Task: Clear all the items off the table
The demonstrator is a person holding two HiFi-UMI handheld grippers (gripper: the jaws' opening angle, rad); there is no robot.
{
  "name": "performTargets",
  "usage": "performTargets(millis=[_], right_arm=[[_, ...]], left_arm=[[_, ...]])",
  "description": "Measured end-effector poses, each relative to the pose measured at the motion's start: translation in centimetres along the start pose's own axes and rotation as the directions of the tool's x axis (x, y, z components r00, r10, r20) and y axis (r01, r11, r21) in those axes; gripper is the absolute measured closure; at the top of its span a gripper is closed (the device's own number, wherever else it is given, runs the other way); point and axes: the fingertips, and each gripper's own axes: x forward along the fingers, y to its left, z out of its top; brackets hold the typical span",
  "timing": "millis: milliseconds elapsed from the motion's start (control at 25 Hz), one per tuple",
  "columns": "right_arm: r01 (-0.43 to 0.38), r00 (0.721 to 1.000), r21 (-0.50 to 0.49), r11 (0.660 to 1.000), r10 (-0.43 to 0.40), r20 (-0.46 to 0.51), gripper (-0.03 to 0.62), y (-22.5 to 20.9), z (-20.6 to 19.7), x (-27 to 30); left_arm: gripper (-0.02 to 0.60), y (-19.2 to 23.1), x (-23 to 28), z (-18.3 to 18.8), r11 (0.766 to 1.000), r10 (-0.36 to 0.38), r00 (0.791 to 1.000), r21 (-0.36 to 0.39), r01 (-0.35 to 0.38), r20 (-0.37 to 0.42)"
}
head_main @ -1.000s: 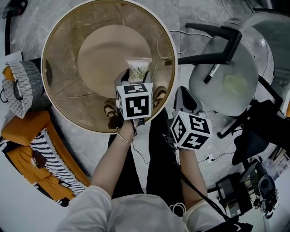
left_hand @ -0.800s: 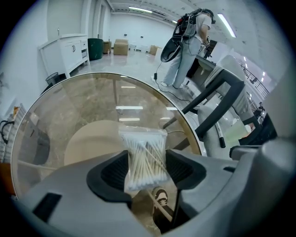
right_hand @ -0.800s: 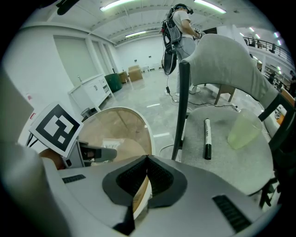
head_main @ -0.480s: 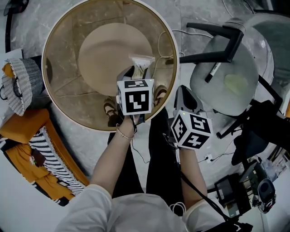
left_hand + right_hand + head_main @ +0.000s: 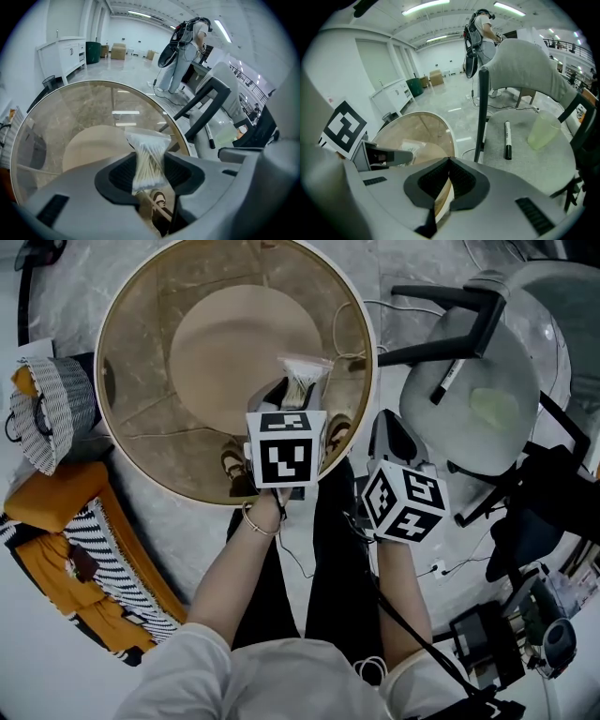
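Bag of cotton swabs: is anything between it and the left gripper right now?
Nothing visible stands in the way. The bag of cotton swabs already sits between the jaws of the left gripper, which have just been closing and now pinch it. No other item shows on the glass table near it.

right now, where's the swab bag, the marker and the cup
swab bag [image 5: 147, 161]: left gripper view, its middle, between the jaws
marker [image 5: 507, 140]: right gripper view, mid-barrel
cup [image 5: 543, 131]: right gripper view, its side wall
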Motion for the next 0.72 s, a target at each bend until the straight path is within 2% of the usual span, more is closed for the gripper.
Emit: performTargets(millis=[240, 400, 720], right_arm=[[0.019, 1.000, 0.041, 0.999, -0.020, 0.021, 0.571, -1.2, -0.5, -1.3], [0.052, 0.997, 0.098, 0.994, -0.056, 0.044, 0.571, -3.3, -1.1, -2.7], [0.144, 0.980, 0.258, 0.956, -0.173, 0.095, 0.571, -9.6, -3.5, -7.1]], left_arm=[[0.399, -2.2, -1.1, -0.1, 0.999, -0.037, 0.999, 0.037, 0.037, 0.015], [0.400, -4.7, -1.6, -0.2, 0.993, -0.067, 0.998, 0.099, 0.066, 0.013], [0.400, -12.1, -2.0, -1.3, 0.956, -0.142, 0.990, 0.257, 0.143, -0.023]])
